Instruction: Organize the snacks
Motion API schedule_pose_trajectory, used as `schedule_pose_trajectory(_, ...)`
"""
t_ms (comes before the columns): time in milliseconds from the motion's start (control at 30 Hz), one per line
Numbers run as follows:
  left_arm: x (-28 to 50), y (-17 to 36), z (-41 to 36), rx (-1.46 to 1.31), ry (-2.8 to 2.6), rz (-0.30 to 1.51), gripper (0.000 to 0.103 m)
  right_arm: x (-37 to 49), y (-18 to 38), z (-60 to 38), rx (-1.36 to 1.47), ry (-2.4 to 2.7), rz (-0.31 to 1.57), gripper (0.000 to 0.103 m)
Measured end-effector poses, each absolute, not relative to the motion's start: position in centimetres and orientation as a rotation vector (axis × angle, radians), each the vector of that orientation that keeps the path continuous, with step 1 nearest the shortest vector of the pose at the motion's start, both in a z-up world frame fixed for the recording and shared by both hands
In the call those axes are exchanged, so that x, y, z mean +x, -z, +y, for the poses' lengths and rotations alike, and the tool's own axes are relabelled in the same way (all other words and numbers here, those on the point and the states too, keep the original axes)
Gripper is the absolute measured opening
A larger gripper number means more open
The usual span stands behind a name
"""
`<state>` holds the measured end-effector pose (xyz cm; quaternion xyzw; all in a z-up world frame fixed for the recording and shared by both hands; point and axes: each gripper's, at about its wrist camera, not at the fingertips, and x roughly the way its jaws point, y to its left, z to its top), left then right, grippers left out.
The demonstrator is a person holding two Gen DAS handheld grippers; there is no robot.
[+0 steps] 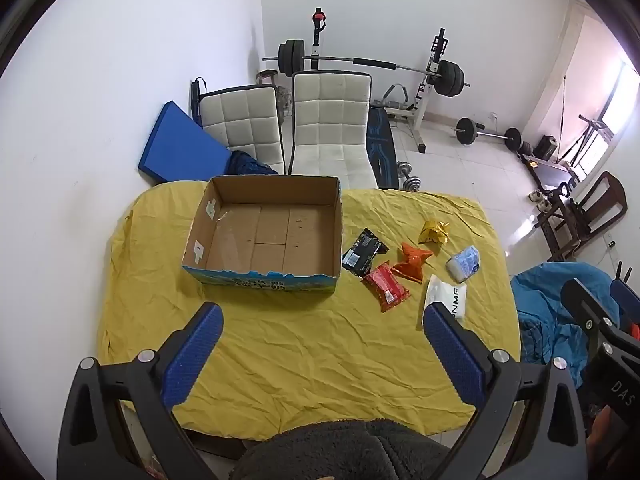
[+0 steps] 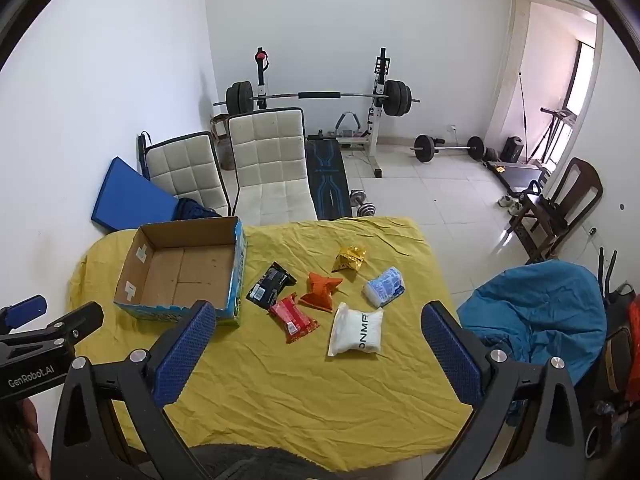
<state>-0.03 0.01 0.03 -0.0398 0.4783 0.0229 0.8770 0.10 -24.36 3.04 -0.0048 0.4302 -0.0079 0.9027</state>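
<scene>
on the yellow surface (image 1: 280, 344), six snack packets lie loose at 2 o'clock of the empty cardboard box (image 1: 264, 232), likely awaiting boxing, red packet (image 2: 294, 318) nearest, while left claw (image 1: 324, 350) and right claw (image 2: 316, 346) hover wide, empty, near edge.

In the left wrist view the left gripper's blue finger pad (image 1: 454, 354) covers the near end of the white packet (image 1: 444, 294), cutting its print to a few letters. The right gripper (image 1: 600, 340) is cropped by the frame edge there. In the right wrist view a finger pad (image 2: 186, 352) hides the cardboard box's (image 2: 182, 266) near corner. Labels on the black packet (image 2: 271, 283) and red packet (image 2: 294, 318) are too small to read.
</scene>
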Motion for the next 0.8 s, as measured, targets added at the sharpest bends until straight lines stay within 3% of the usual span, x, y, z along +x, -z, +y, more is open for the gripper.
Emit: schedule_pose_trajectory(800,0.03,-0.66,0.29,-0.074,-0.067,0.989,0.103,0.61,-3.35,-24.96,0.019,0.000,0.877,0.103)
